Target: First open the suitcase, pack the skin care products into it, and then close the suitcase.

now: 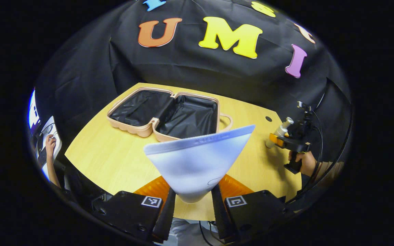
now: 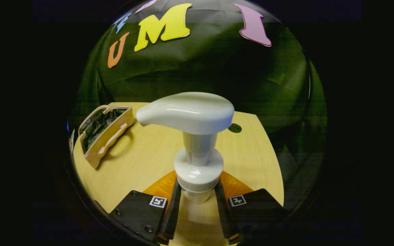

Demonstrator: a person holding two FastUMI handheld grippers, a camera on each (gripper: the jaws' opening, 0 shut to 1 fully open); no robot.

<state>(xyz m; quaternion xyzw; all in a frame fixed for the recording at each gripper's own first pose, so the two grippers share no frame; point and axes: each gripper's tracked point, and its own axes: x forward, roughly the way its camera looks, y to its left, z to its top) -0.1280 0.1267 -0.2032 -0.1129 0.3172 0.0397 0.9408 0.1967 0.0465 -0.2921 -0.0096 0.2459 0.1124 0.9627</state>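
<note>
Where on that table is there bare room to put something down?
The table is bare wood in front of the open suitcase, and between the suitcase and the right tool holding the pump bottle. Both suitcase halves look empty. The only crowded spot is the near edge, where the left tool grips a tube.

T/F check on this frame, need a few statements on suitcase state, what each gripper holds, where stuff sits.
1. The suitcase lies open on the table. True.
2. The left gripper is empty. False: its fingers are shut on a pale tube, crimped end away from the camera.
3. The right gripper grips a pump bottle below the collar. True.
4. The pump bottle already lies inside the suitcase. False: it is held above bare table, apart from the suitcase, whose dark lining shows no products in it.
5. The suitcase has a handle on its side. True.
</note>
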